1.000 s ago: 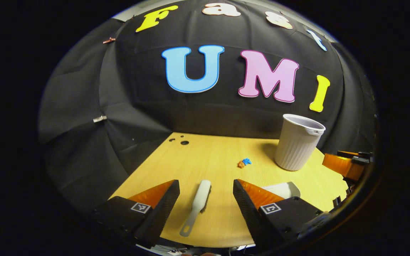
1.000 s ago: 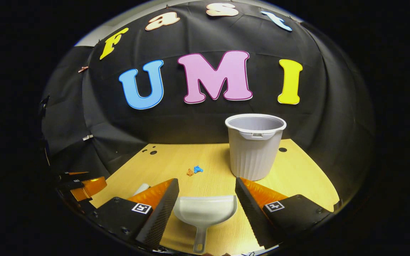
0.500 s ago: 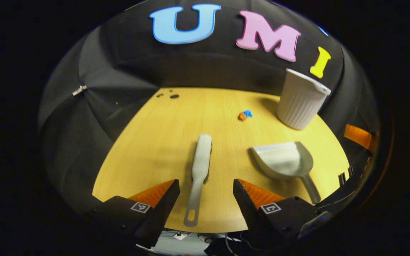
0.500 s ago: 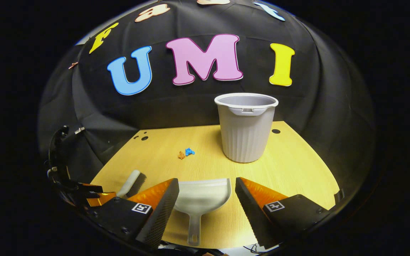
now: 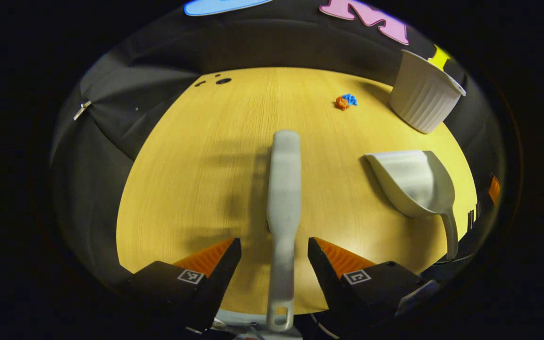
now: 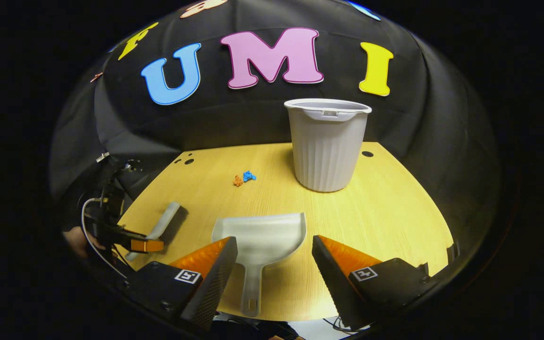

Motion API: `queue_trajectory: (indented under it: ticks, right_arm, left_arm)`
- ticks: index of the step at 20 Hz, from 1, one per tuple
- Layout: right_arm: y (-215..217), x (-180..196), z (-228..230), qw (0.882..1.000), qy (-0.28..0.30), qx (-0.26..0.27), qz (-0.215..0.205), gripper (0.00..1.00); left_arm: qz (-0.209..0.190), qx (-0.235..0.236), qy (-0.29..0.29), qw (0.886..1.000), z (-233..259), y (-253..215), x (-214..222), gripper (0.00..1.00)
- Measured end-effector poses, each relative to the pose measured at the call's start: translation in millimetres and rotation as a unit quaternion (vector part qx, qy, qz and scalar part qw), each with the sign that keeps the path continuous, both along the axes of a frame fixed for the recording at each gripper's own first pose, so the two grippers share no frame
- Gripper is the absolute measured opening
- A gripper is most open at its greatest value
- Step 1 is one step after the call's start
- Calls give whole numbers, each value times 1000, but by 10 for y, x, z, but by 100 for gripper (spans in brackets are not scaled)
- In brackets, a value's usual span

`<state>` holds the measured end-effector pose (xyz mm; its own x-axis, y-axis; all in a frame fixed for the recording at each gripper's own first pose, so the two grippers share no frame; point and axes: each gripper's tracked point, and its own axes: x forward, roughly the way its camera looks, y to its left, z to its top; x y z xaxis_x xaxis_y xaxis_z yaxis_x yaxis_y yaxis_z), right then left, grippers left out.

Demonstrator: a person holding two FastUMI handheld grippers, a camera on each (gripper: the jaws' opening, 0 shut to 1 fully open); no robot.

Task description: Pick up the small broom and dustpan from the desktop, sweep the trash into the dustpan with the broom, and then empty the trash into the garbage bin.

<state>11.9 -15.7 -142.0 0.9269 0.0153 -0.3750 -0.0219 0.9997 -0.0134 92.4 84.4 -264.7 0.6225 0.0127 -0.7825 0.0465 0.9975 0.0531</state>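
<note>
While the small pale grey plastic broom [image 5: 284,189] lies flat on the yellow wooden desktop [image 5: 196,179], the left gripper [image 5: 274,257] hangs low over it with its two fingers spread apart. The broom's thin handle runs between the fingers, and I cannot tell if either finger touches it. The loop at the end of the handle sticks out past the near edge of the desktop. The wide brush end points away toward the back wall.

In the left gripper view, the pale grey plastic dustpan [image 5: 411,182] lies to the right of the broom, well apart from it. Far off sit two little bits of trash, one orange and one blue [image 5: 346,101], touching each other. Near them stands the ribbed pale grey garbage bin [image 5: 423,99], upright.

In the right gripper view, the right gripper [image 6: 274,262] has its fingers spread apart too. The dustpan's handle lies between them, with a gap on each side. The scoop's open mouth faces the bin. At the left edge, the left gripper shows beside the broom, with a hand [image 6: 76,241] behind it.
</note>
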Motion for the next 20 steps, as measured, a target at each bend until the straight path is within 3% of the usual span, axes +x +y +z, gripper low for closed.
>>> queue_trajectory:
  ticks: [6, 10, 12, 13, 17, 20]
  right_arm:
    - [33, 18, -187, 999, 29, 1, 14, 99]
    - [39, 46, -400, 998, 65, 6, 21, 99]
    - [46, 29, -596, 995, 99, 15, 23, 99]
    - [47, 30, -686, 993, 116, 20, 24, 100]
    - [-14, 13, -895, 988, 152, -28, 29, 99]
    - [101, 11, -1009, 983, 176, -22, 46, 100]
  left_arm:
    - [7, 1, 37, 999, -205, -54, 110, 81]
    - [7, -9, 26, 1000, -210, -117, 179, 52]
    - [0, -4, 17, 1000, -206, -149, 202, 43]
    - [2, -2, 15, 1000, -214, -153, 212, 33]
    - [33, -14, -11, 999, -167, -110, 246, 28]
    - [45, -15, -48, 998, -13, -10, 163, 26]
